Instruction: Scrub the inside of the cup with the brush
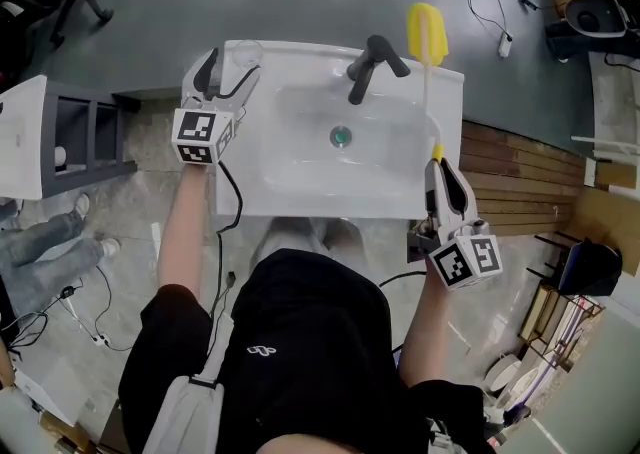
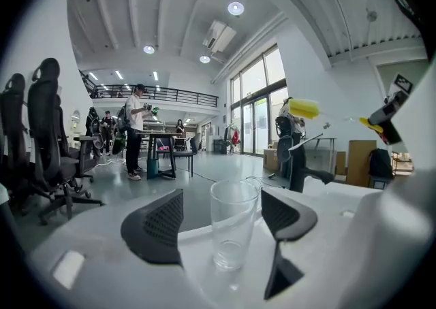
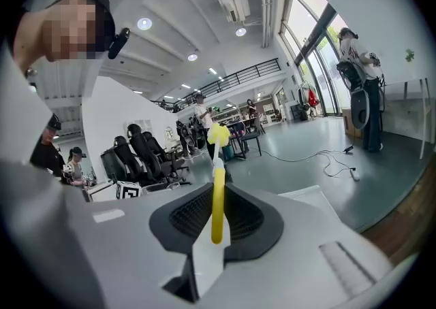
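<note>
A clear glass cup [image 1: 243, 54] [image 2: 234, 222] stands upright on the back left corner of the white sink [image 1: 300, 204]. My left gripper [image 1: 228, 70] [image 2: 221, 218] is open around it, one jaw on each side, with a visible gap at the left jaw. My right gripper [image 1: 440, 170] [image 3: 216, 218] is shut on the yellow handle of a brush [image 1: 431, 112] [image 3: 218, 195] at the sink's right edge. The brush's yellow sponge head [image 1: 426, 34] points away from me, past the sink's back right corner.
A dark faucet [image 1: 372, 67] rises at the back of the basin, with the drain [image 1: 341, 136] in the middle. A grey shelf unit [image 1: 60, 137] stands at the left, wooden boards [image 1: 520, 182] at the right. Office chairs [image 2: 48, 144] and people show in the background.
</note>
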### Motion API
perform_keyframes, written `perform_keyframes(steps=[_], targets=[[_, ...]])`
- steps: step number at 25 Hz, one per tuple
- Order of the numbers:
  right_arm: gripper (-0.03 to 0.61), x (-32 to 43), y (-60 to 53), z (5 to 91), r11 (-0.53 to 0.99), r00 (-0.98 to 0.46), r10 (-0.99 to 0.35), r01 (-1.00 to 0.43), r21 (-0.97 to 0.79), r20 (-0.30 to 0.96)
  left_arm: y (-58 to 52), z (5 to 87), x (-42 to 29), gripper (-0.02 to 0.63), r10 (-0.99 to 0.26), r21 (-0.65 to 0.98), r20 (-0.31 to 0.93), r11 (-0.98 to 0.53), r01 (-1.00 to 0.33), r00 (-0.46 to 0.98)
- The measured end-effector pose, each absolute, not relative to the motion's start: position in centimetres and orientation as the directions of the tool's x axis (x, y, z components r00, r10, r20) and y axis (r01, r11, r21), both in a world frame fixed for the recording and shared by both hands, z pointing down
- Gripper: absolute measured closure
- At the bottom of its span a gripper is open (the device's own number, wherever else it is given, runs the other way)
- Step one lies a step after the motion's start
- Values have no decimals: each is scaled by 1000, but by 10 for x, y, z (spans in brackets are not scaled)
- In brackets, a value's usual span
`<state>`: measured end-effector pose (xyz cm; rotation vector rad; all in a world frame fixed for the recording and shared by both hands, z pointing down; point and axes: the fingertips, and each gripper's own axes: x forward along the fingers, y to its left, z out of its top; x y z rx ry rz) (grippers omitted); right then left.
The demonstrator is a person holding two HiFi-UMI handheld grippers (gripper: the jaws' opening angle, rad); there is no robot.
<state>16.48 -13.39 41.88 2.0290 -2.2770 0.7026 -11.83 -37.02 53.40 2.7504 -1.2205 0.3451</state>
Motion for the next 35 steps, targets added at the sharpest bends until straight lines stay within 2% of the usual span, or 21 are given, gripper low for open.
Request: perform_keyframes(steps=[6, 12, 15, 21, 23, 26, 29, 35], targets=[[526, 168, -148, 406, 117, -200, -954, -934, -337, 223, -347, 495, -130, 250, -774, 79, 195, -600, -796, 602], [526, 174, -168, 382, 198, -253, -958, -922, -332, 132, -323, 445, -108, 259, -819, 82, 160, -545, -834, 551], [526, 178, -172, 370, 228, -272, -958, -918, -323, 95, -307, 419, -81, 342, -831, 64, 134, -536, -842, 539], [526, 198, -174, 341, 247, -264, -965, -920, -305, 13, -268, 363, -28, 408, -850, 102, 28, -521, -847, 526], [527, 204, -176, 328, 252, -258, -966, -922, -295, -18, -260, 347, -15, 482, -864, 122, 3, -500, -857, 504], [528, 212, -173, 317, 244, -240, -969, -926, -288, -50, -244, 332, 4, 529, -873, 150, -19, -484, -862, 487], [528, 218, -165, 315, 230, -221, -973, -935, -272, -63, -227, 324, 14, 614, -887, 143, -43, -461, -876, 460], [528, 226, -150, 328, 200, -199, -980, -956, -214, -26, -203, 340, 26, 614, -893, 114, -16, -448, -886, 450]])
